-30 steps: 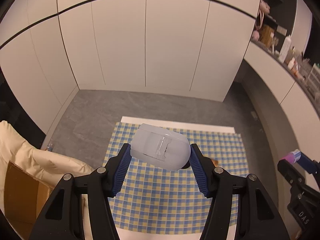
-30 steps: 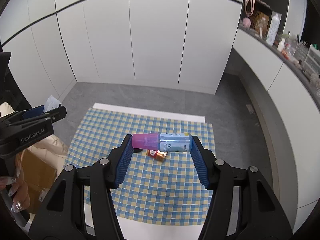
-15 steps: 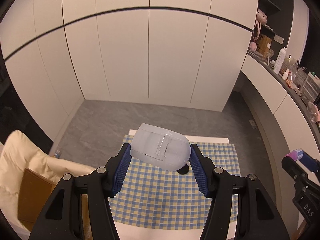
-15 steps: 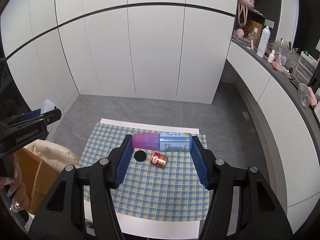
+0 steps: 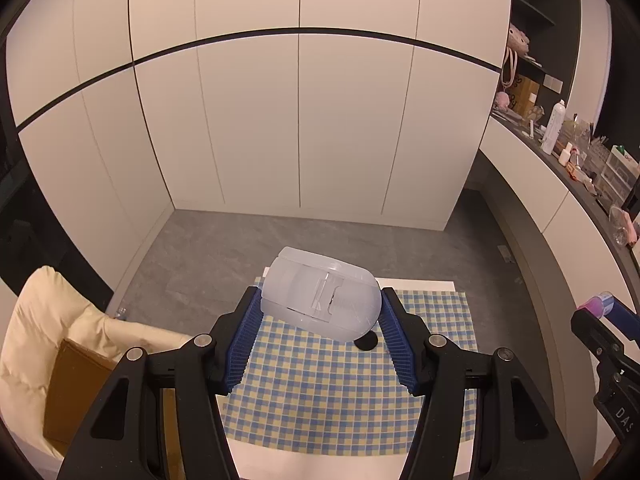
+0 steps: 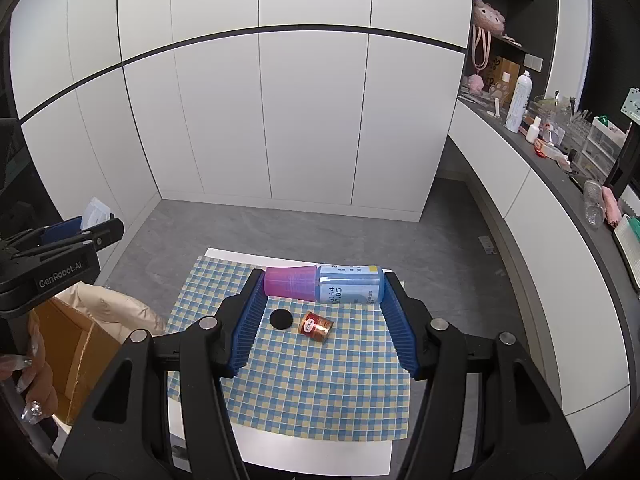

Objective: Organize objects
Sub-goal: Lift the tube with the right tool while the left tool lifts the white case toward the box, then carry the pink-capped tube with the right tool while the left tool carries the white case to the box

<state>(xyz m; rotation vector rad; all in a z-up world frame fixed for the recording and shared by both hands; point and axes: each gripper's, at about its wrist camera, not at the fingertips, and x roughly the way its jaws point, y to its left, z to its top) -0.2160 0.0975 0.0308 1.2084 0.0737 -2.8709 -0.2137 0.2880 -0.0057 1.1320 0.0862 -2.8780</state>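
Note:
My left gripper point(image 5: 320, 308) is shut on a translucent white plastic box point(image 5: 320, 298), held crosswise between the blue pads high above the checked cloth point(image 5: 320, 392). In the right wrist view my right gripper point(image 6: 324, 290) is shut on a blue bottle with a pink cap point(image 6: 326, 284), lying sideways between its pads. Below it on the checked cloth point(image 6: 300, 392) lie a small black disc point(image 6: 280, 318) and a red and gold can point(image 6: 317, 327) on its side. The left gripper point(image 6: 96, 232) shows at the left edge of that view, and the right gripper point(image 5: 600, 312) at the right edge of the left wrist view.
The blue and yellow cloth covers a low white table point(image 6: 280, 448) on a grey floor. A cardboard box point(image 5: 76, 392) with a cream cushion point(image 5: 36, 320) stands left of it. White cabinets close off the back, and a cluttered counter point(image 6: 560, 148) runs along the right. A person's hand point(image 6: 32, 392) shows at lower left.
Both grippers have risen with their loads, so the table and cloth look smaller and farther below. The black disc has come into view under the box.

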